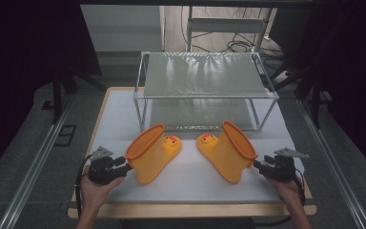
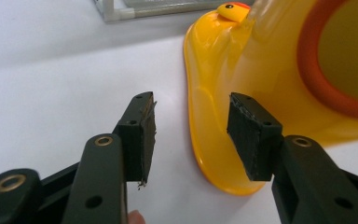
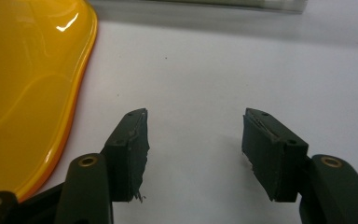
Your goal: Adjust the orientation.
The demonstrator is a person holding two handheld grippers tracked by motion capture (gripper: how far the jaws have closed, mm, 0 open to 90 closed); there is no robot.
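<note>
Two yellow rubber boots with orange rims and duck faces on the toes lie on their sides on the white table top. The left boot (image 1: 152,153) (image 2: 261,60) and the right boot (image 1: 228,151) (image 3: 28,84) point their toes at each other. My left gripper (image 1: 124,163) (image 2: 191,105) is open at the left boot's heel, its right jaw in front of the sole edge, gripping nothing. On the other side, my right gripper (image 1: 259,165) (image 3: 193,116) is open just beside the right boot's heel, with bare table between its jaws.
A metal-framed shelf (image 1: 205,98) with a grey top stands at the back of the table, right behind the boots. The table's front edge (image 1: 190,207) runs close under both hands. Cables and a chair frame lie on the floor beyond.
</note>
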